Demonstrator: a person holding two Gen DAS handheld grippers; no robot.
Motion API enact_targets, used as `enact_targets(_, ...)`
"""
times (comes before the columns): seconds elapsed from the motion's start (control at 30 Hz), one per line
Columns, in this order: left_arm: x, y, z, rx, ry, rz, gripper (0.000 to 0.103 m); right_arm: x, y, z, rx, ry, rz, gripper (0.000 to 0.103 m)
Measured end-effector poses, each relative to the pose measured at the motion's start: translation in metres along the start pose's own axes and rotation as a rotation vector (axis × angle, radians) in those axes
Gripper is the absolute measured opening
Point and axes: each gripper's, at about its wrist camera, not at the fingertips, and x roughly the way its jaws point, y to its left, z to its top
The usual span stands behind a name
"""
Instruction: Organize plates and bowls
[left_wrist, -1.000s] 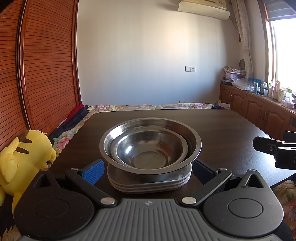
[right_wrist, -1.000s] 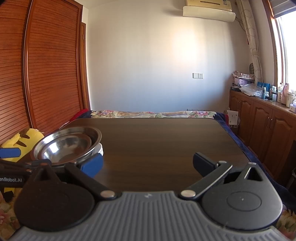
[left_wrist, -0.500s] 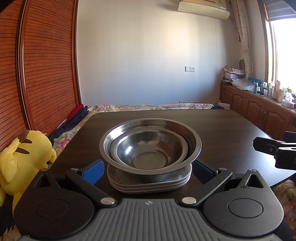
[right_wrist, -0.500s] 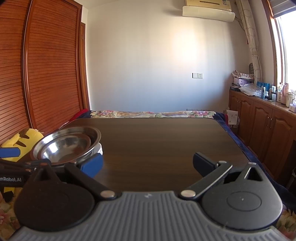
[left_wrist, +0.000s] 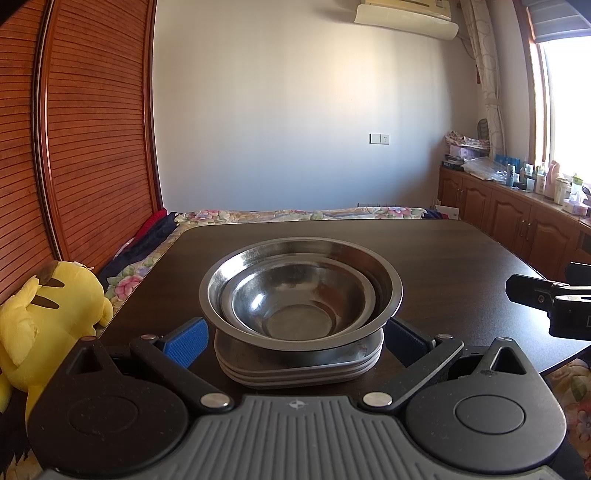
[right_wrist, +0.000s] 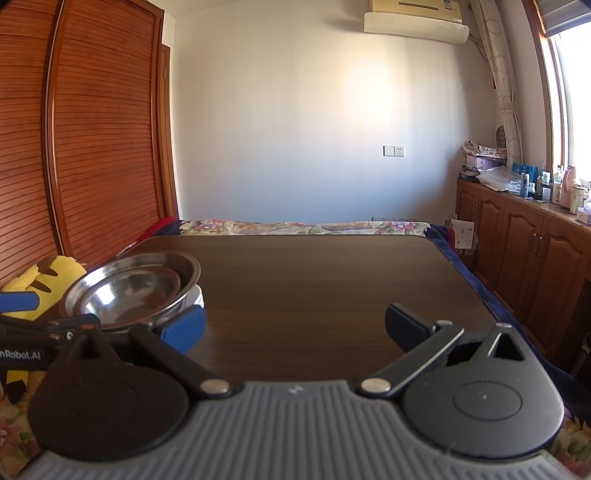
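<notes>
L gripper (left_wrist: 295, 339): jaws spread wide, released, one blue-padded finger (left_wrist: 183, 345) each side of the dish stack, grasping nothing. Whether the pads touch the stack cannot be told. R gripper (right_wrist: 295, 328): jaws also spread wide, released, only bare tabletop between the fingers (right_wrist: 184, 328).

Change vs. frames 1.0 s and 0.5 s ago: none visible. Both grippers keep the same pose and opening; stack position unchanged in both views.

Task items: small round stainless-steel bowl (left_wrist: 295, 306) sits nested inside the large round stainless-steel bowl (left_wrist: 384, 280), slightly off-centre, toward the near right. The large bowl rests on a stack of pale grey rounded-rectangular plates (left_wrist: 299, 373). The stack stands at the near left part of the dark brown wooden table (left_wrist: 443, 258). In the R wrist view the same bowls (right_wrist: 129, 291) appear at far left, just beyond the R gripper's left finger, with the L gripper body partly covering the near side.

Surroundings: yellow plush toy (left_wrist: 44, 317) lies off the table's left edge, beside the slatted red-brown wooden wardrobe doors (left_wrist: 92, 129). Floral bedding (left_wrist: 295, 214) runs behind the table's far edge. White wall-mounted AC unit (left_wrist: 406, 18) hangs top right; white wall switch plate (left_wrist: 379, 139) is mid-wall. Wooden cabinet run (left_wrist: 517, 221) along the right wall carries bottles and clutter under the window. The R gripper's tip (left_wrist: 546, 295) enters the L wrist view at right edge, well apart from the stack.
</notes>
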Motion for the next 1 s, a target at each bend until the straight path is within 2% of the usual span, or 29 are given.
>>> enact_targets(1.0,-0.0008,-0.0009,0.0014,0.0,-0.001,0.0,0.103,-0.0002,0.0014,-0.0008,0.0,0.0,-0.001,0.103)
